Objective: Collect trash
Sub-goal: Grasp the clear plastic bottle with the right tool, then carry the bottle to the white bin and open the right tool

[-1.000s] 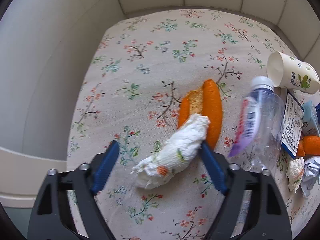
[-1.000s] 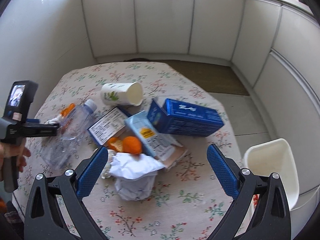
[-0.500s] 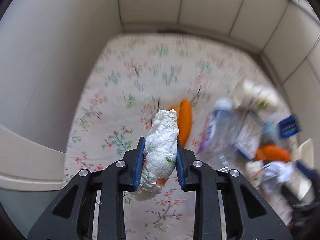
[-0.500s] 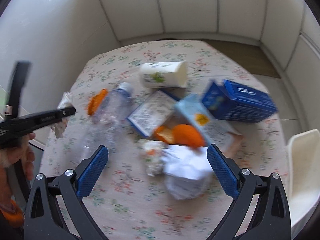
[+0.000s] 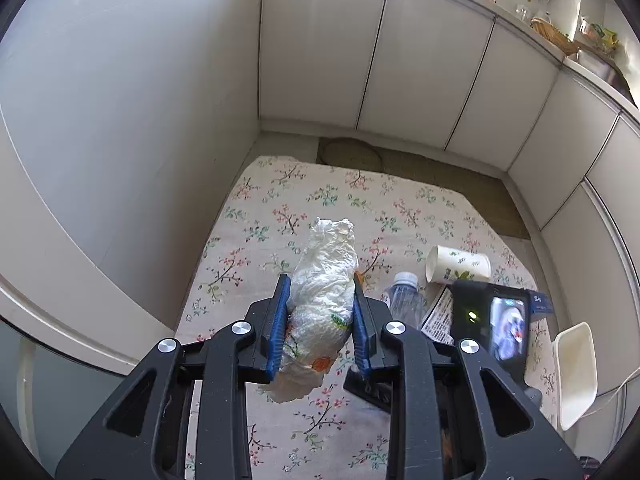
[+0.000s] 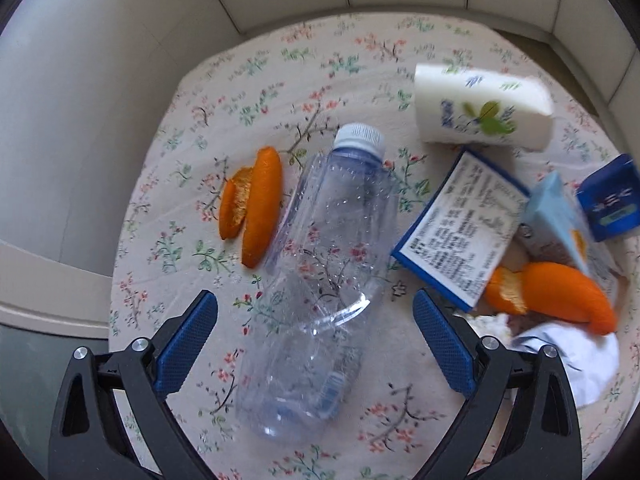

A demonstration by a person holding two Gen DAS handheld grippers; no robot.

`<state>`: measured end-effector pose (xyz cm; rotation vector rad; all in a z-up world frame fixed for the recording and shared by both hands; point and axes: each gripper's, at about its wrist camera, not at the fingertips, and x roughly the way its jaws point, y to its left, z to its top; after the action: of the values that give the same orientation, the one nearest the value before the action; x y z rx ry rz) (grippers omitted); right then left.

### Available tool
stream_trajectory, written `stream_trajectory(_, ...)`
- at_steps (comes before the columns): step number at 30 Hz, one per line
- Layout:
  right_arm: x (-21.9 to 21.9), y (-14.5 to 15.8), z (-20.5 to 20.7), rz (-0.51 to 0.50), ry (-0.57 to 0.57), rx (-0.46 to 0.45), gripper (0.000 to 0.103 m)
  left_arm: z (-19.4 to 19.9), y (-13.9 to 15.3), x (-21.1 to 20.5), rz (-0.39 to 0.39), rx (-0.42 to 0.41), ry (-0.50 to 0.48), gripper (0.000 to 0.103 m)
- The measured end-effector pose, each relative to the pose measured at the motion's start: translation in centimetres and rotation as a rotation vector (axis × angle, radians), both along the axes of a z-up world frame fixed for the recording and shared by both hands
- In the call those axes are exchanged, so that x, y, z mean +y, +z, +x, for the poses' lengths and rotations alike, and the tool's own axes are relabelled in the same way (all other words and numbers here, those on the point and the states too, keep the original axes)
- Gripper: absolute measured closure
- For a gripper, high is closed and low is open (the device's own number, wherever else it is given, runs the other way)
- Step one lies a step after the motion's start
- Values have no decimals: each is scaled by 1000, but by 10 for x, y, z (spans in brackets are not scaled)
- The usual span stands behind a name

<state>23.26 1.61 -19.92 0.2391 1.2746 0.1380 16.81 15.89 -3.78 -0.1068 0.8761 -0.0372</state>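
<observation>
My left gripper point(image 5: 320, 316) is shut on a crumpled white tissue point(image 5: 324, 280) and holds it above the flowered table point(image 5: 280, 200). My right gripper point(image 6: 316, 344) hangs over a clear plastic bottle point(image 6: 324, 264) that lies on its side. Its jaws are closing, with the bottle's lower half between them and the pads still apart from it. Orange peel point(image 6: 252, 208) lies left of the bottle. A paper cup point(image 6: 480, 108) lies tipped over at the back right. More peel point(image 6: 560, 292) and crumpled white paper point(image 6: 576, 360) sit at the right.
Blue cartons point(image 6: 460, 224) lie right of the bottle, with a dark blue box point(image 6: 612, 200) behind them. A white bin point(image 5: 576, 372) stands off the table's right edge. White cabinets point(image 5: 360, 48) ring the table. The right gripper's camera unit point(image 5: 492, 324) shows beside the cup point(image 5: 456, 268).
My left gripper closed on the tissue and lifted it off the table. My right gripper swung left and down from the paper pile to above the bottle.
</observation>
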Motion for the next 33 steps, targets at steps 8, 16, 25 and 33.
stream_trajectory(8,-11,-8,3,71,9,1,38,5,-13,3,15,33,4,76)
stream_trajectory(16,-24,32,-9,87,18,-107,40,3,-9,12,-19,26,37,76)
stream_trajectory(25,-46,85,-27,75,5,-256,44,-7,9,-4,-43,-37,13,76)
stream_trajectory(33,-72,126,-53,27,-30,-378,44,-24,34,-27,-77,-116,-12,76)
